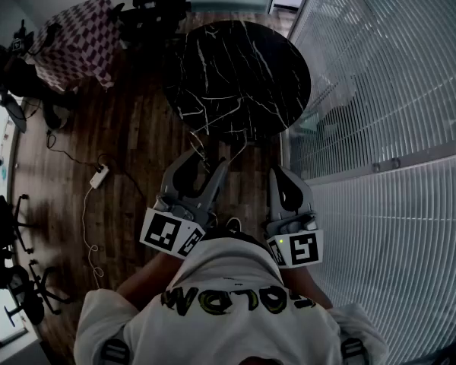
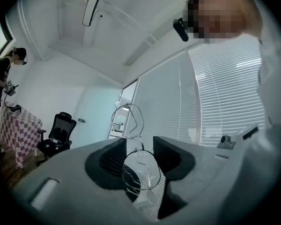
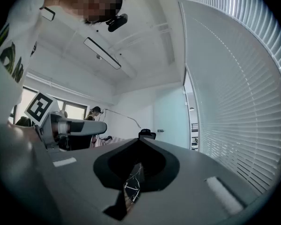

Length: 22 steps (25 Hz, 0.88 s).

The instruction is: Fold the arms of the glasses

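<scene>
White shirt (image 1: 228, 310) fills the bottom centre of head view, closest to cam; both grippers poke out just above it, held level.

L to R in head view:
- Checkered cloth table (image 1: 76, 40) upper left, power strip (image 1: 99, 176) on the wood floor mid-left. Bg only.
- Left gripper (image 1: 203, 164) centre-left. It's clamped on the glasses (image 2: 140, 170): left gripper view shows a thin wire frame standing up betw. the jaws, one lens ring down in the gap, the other sticking out above the jaw tips. Glasses are held in the air, not on any surface.
- Black marble round table (image 1: 289, 59) top centre, beyond both grippers. Nothing seen on it.
- Right gripper (image 1: 283, 175) centre-right, jaws fully together, nothing in them. Its own view shows only a sliver of marble through the slot. It sits beside the left gripper but apart from it, not touching the glasses.
- White blinds (image 1: 387, 90) cover the whole right side.

Step, my read: frame is held ready and folding hasn't started. Can't tell if the arms are open or folded, the wire's too thin to make out.

Next move prob needs the right gripper brought across to the frame to push one arm in at its hinge while the left holds steady. Light touch, since thin wire looks easy to bend.
</scene>
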{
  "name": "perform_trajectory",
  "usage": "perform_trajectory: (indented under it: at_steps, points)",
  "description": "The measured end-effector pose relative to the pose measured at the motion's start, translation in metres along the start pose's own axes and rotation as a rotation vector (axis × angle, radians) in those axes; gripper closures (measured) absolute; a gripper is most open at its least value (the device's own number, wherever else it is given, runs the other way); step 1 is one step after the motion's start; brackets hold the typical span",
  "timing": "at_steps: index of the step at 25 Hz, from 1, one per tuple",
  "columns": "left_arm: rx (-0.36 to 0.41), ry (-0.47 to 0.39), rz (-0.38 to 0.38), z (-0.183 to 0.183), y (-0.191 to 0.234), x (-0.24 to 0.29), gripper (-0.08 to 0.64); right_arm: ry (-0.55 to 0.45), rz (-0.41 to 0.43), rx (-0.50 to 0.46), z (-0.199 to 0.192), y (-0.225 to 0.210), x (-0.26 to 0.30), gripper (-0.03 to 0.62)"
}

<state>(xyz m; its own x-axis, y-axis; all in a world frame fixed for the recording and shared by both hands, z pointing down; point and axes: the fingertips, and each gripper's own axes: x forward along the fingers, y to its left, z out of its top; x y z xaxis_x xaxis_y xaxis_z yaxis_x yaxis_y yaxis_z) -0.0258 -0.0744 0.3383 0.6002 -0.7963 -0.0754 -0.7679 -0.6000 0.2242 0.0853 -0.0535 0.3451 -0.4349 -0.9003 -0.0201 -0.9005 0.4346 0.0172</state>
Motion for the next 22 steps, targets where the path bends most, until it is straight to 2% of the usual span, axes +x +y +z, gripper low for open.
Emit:
perform_trajectory:
  at_steps: [5, 10, 19, 22]
  points:
    - [-0.005, 0.0, 0.001, 0.004, 0.005, 0.0, 0.374, 0.004, 0.001, -0.005, 0.004, 0.002, 0.006, 0.591]
    - [-0.009, 0.001, 0.0, 0.004, 0.006, -0.001, 0.374, -0.007, 0.003, 0.066, 0.002, 0.0, 0.007, 0.591]
    - [-0.046, -0.009, -0.025, 0.009, 0.0, -0.003, 0.374, 0.11, 0.002, 0.123, -0.028, -0.002, 0.016, 0.581]
    - [-0.062, -0.018, -0.044, 0.012, -0.007, -0.003, 0.374, 0.124, 0.021, 0.174, -0.032, -0.001, 0.019, 0.563]
